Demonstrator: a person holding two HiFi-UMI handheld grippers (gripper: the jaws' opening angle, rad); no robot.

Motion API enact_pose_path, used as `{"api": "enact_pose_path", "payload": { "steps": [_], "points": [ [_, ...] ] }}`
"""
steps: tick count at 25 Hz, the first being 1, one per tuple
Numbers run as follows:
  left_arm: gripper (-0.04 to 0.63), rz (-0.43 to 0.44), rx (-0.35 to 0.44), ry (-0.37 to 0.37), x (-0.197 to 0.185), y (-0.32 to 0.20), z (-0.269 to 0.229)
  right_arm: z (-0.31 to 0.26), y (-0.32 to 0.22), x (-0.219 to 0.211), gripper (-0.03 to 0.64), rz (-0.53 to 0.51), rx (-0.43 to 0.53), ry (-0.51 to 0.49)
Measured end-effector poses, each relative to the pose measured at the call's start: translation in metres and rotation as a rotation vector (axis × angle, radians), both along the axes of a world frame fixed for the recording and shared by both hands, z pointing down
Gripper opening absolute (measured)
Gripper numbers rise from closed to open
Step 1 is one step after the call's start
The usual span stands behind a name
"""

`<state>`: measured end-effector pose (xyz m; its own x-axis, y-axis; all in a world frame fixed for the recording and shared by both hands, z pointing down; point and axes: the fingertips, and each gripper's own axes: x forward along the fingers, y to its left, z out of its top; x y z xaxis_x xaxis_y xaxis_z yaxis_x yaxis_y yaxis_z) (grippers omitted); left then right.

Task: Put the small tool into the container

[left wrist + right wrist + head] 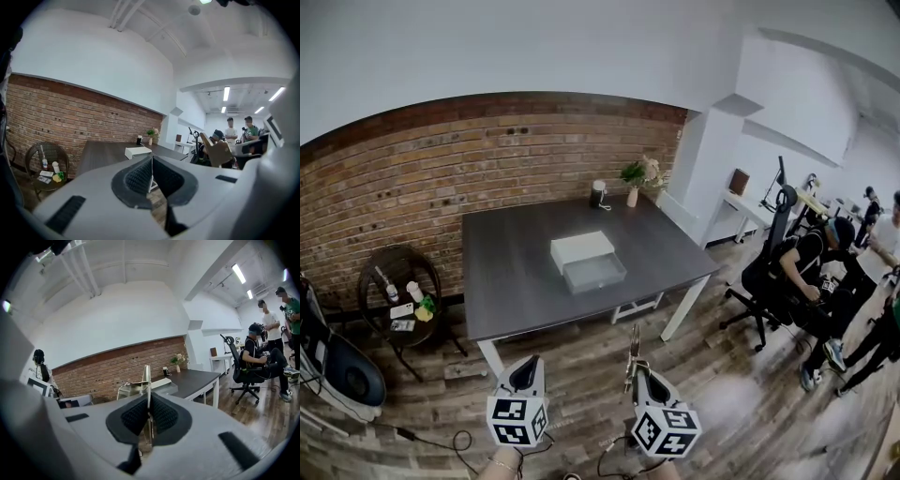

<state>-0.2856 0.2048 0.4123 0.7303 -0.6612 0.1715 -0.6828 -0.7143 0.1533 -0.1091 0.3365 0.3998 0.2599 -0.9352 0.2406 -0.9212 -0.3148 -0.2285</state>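
tool: shiny metal | table: matt dark | wall: rough brick

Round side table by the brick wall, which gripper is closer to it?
Left. The left gripper is over the floor to the right of the side table; the right gripper, jaws shut on a thin metal tool, is farther right again.

2 grippers, the left gripper and right gripper; 1 small tool; 1 white container; 1 dark table; 1 round side table; 1 vase.
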Motion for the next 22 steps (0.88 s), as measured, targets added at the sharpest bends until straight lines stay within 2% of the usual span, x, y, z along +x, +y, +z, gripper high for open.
{"api": "enact_pose_path", "payload": {
  "steps": [12, 22],
  "points": [
    [0.008, -0.005, -0.037, -0.024, 0.045, -0.044, 0.022, 0.028, -0.040, 0.048, 0.005, 0.007, -0.039, -0.057],
    [0.008, 0.029, -0.014, 0.009, 0.098, -0.137, 0.006, 0.016, -0.130, 0.092, 0.005, 0.027, -0.031, -0.006]
  ]
}}
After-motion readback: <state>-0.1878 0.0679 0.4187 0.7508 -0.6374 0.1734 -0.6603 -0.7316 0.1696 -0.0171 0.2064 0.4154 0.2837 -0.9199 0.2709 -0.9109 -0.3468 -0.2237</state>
